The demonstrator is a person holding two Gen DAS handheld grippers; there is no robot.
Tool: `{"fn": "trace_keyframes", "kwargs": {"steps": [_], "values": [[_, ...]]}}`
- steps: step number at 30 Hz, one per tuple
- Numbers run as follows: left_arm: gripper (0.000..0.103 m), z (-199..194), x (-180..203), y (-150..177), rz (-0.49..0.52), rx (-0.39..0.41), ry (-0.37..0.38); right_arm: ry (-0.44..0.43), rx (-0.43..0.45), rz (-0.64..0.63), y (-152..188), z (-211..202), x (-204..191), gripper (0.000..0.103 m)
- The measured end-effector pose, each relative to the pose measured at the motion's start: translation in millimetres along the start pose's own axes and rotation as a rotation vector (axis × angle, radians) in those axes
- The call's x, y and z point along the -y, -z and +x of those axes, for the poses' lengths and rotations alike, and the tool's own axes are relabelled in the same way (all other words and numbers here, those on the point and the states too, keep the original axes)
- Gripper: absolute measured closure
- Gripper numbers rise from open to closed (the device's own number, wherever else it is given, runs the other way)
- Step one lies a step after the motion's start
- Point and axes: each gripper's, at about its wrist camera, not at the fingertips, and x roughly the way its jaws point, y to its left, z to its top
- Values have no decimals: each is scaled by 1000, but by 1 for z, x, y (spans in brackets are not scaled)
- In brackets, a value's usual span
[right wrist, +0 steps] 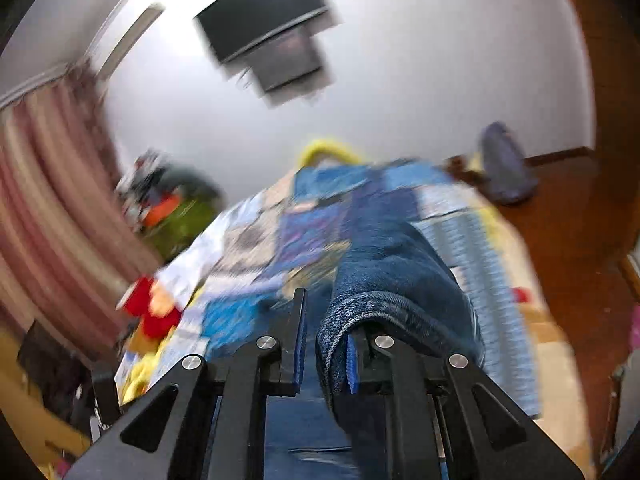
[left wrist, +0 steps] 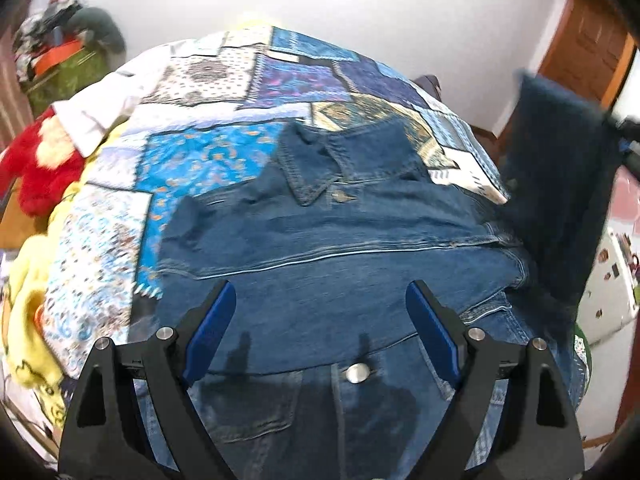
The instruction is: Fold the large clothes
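A blue denim jacket point(left wrist: 320, 220) lies spread on a patchwork quilt point(left wrist: 208, 92), collar point(left wrist: 312, 164) toward the far side. My left gripper point(left wrist: 320, 308) hovers open just above the jacket's near part, with nothing between its blue pads point(left wrist: 212, 328). At the right edge a dark fold of the jacket point(left wrist: 560, 184) stands lifted off the bed. In the blurred right wrist view, my right gripper point(right wrist: 326, 344) is shut on that denim fold point(right wrist: 400, 264), which drapes over its right finger and trails down toward the quilt point(right wrist: 248, 240).
A red plush toy point(left wrist: 36, 176), a white garment point(left wrist: 100, 112) and a yellow blanket point(left wrist: 28, 320) lie along the bed's left side. A cluttered green pile point(left wrist: 68, 68) stands beyond. A wooden door point(left wrist: 588, 48) and wooden floor point(right wrist: 568, 208) are right; a screen point(right wrist: 264, 16) hangs on the wall.
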Motion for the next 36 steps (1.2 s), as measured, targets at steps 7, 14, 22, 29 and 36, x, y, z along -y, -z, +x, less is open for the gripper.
{"fn": "trace_keyframes", "kwargs": {"steps": [7,14,22,29,36], "values": [[16,-11,-46,24,-70,-41,-34,-22,-284,21,87,88,-21,89],[16,4,-42,38,-21,-121,-70,-22,-501,-17,133,94,1,89],[16,7,33,-1,124,-94,38,33,-396,-136,129,30,14,89],[16,42,119,-52,324,-132,90,225,-261,-122,100,1,64,88],[16,139,167,-55,447,-372,103,225,-313,-8,106,29,105,88]]}}
